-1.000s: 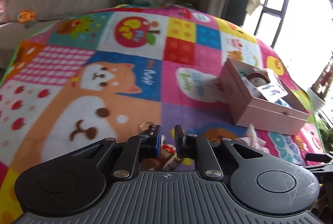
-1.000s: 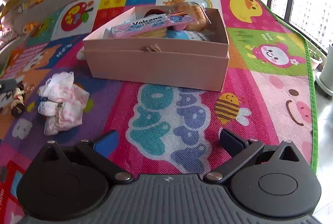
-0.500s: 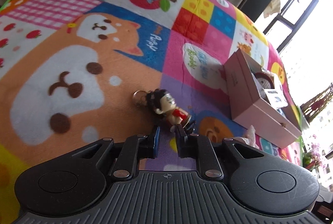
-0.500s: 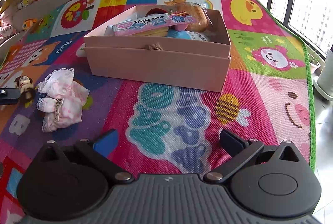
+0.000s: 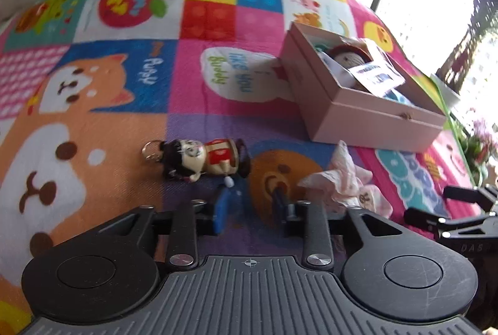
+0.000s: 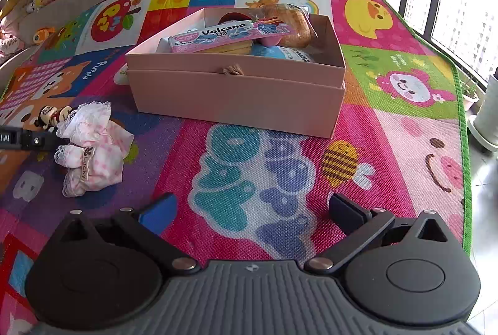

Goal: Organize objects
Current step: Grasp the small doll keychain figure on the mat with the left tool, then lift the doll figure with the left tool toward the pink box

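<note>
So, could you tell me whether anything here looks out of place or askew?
Two things lie loose on the mat outside the pink box: a doll keychain on its side, and a crumpled pink cloth. Inside the box, the Volcano packet sits slanted across the other contents.

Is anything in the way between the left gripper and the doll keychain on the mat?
Nothing visible blocks it. The doll keychain lies on its side on the mat, just ahead of the left gripper, whose jaws are opening with nothing between them. The pink cloth sits off to the right, clear of that path.
</note>
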A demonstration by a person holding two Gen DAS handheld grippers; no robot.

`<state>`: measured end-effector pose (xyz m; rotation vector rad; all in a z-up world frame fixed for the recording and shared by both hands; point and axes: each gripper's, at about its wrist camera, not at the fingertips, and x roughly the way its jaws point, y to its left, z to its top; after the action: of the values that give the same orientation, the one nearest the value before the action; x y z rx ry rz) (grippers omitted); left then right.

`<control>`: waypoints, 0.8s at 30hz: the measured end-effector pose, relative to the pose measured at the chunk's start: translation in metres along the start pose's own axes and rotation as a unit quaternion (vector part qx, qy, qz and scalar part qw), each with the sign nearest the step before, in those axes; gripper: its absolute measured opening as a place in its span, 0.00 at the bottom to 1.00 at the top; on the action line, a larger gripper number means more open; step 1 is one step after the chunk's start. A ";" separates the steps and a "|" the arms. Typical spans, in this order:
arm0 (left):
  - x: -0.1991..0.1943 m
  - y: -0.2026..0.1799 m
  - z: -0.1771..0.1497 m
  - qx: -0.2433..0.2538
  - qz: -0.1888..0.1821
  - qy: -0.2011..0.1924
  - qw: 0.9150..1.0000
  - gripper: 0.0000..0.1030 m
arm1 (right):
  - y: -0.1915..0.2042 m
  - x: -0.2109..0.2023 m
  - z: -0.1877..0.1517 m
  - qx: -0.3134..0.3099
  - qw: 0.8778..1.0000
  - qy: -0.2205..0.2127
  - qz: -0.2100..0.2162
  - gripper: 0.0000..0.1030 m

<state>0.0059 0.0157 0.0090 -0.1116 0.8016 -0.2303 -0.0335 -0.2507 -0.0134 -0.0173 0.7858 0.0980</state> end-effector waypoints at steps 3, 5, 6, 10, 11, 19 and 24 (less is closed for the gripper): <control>0.003 -0.005 0.001 -0.006 -0.007 -0.002 1.000 0.57 | 0.001 0.000 0.000 0.000 1.000 0.000 0.000 1.00; 0.003 -0.006 0.002 -0.012 -0.008 -0.001 1.000 0.58 | 0.001 0.000 0.000 0.000 1.000 0.000 0.000 1.00; 0.003 -0.005 0.002 -0.023 -0.010 0.000 1.000 0.58 | 0.001 0.000 0.000 0.000 1.000 0.000 0.000 1.00; 0.001 0.023 0.009 -0.163 -0.042 -0.004 0.986 0.57 | 0.001 0.000 0.000 0.000 1.000 0.000 0.000 1.00; 0.000 0.031 0.011 -0.201 -0.049 -0.009 0.978 0.57 | 0.001 0.000 0.000 0.000 1.000 0.000 0.000 1.00; 0.023 0.057 0.041 -0.259 -0.002 -0.016 0.966 0.56 | 0.000 0.000 -0.001 0.000 1.000 0.000 0.000 1.00; 0.039 0.059 0.061 -0.241 0.042 -0.037 0.969 0.54 | 0.001 0.000 -0.001 0.000 1.000 -0.001 0.000 1.00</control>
<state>0.0857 0.0639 0.0124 -0.5410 0.7725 0.0530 -0.0344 -0.2499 -0.0140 -0.0182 0.7847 0.0982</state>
